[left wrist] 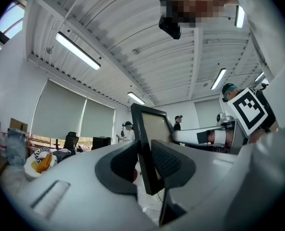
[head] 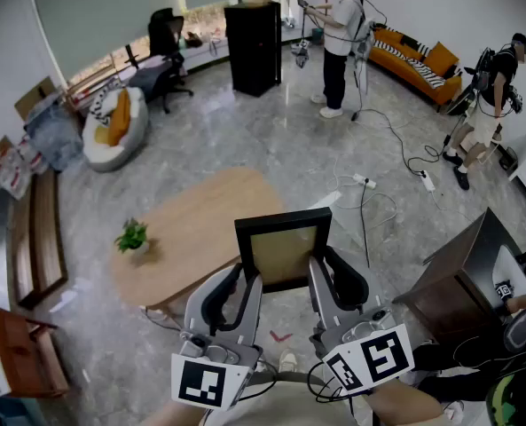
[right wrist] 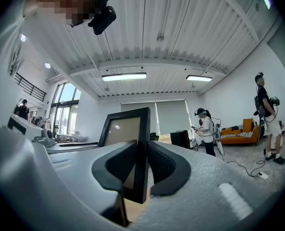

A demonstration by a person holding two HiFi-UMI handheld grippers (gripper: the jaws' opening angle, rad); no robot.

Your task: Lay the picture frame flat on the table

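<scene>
A black-rimmed picture frame with a tan inside is held up on edge over the near right end of the wooden table. My left gripper is shut on the frame's left side near its bottom corner. My right gripper is shut on the right side. In the left gripper view the frame runs edge-on between the dark pads of the left gripper. The right gripper view shows the frame pinched the same way by the right gripper. The frame's lower edge is hidden behind the grippers.
A small potted plant stands on the table's left part. A dark wooden cabinet is close on the right. White cables trail over the floor beyond. Two people stand far back near a black cabinet.
</scene>
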